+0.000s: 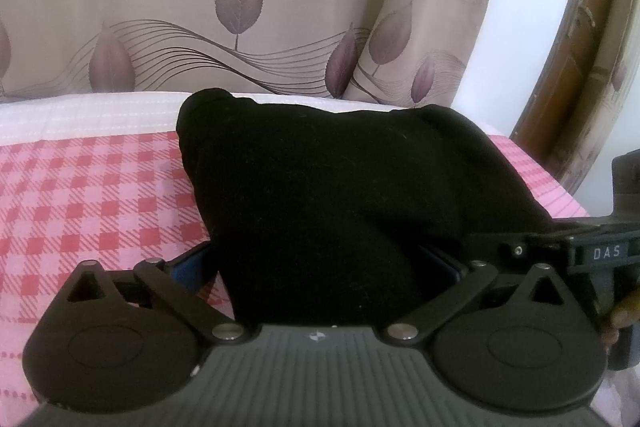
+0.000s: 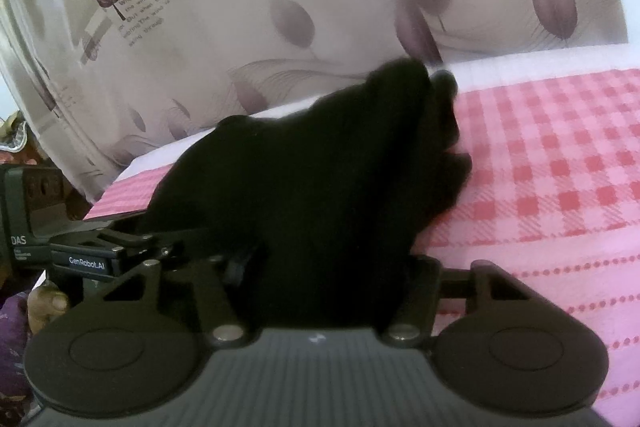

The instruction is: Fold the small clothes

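A black garment [image 1: 340, 187] is bunched up and stands raised over a pink and red checked bed cover [image 1: 80, 211]. My left gripper [image 1: 316, 267] is shut on its near edge; blue pads show on both sides of the cloth and the fingertips are hidden. The right wrist view shows the same garment [image 2: 312, 179], blurred at its far end, filling the gap of my right gripper [image 2: 328, 267], whose fingers press its sides. Each gripper shows in the other's view: the right [image 1: 600, 253] close at the right edge, the left [image 2: 84, 259] close at the left edge.
A beige curtain with purple leaves [image 1: 240, 7] hangs just behind the bed. A white sheet strip [image 1: 88, 115] runs along the far edge. A brown wooden frame [image 1: 580, 47] stands at the right. Checked cover [image 2: 560, 167] stretches to the right of the garment.
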Demonstrator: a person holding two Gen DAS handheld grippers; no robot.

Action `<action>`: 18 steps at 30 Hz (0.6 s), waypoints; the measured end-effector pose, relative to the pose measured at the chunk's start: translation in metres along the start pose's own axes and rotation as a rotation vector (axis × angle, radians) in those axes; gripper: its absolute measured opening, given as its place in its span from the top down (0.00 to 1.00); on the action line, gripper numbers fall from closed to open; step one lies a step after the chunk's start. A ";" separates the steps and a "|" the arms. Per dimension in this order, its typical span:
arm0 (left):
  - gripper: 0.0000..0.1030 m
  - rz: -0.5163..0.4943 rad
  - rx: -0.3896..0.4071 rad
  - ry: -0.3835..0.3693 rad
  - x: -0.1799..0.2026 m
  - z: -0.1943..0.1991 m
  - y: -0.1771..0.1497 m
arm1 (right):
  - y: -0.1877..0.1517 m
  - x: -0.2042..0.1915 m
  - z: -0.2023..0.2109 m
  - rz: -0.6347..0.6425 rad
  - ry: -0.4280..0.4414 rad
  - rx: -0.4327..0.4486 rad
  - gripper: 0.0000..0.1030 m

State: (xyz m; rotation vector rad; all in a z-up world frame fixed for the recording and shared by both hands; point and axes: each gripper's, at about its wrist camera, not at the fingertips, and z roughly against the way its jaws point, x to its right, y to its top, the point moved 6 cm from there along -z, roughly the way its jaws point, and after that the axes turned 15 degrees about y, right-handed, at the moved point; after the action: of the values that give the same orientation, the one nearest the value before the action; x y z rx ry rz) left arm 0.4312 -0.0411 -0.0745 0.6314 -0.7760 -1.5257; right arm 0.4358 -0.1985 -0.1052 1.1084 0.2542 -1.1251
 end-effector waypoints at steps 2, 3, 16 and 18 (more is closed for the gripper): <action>0.00 0.003 -0.002 -0.003 0.000 0.000 0.000 | 0.000 0.001 0.000 -0.004 0.006 -0.001 0.44; 0.00 0.001 -0.002 -0.002 0.000 0.000 0.000 | 0.000 0.001 0.000 -0.009 0.008 0.001 0.43; 0.21 -0.001 0.019 -0.053 0.001 0.006 0.001 | 0.000 0.000 -0.001 -0.025 0.044 -0.003 0.54; 0.28 -0.007 0.032 -0.054 0.001 0.010 0.001 | 0.000 -0.003 0.000 -0.028 0.058 0.000 0.58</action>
State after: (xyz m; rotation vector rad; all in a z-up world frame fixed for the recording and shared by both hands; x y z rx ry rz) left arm 0.4239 -0.0408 -0.0676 0.6191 -0.8413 -1.5445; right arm 0.4344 -0.1970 -0.1035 1.1414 0.3155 -1.1187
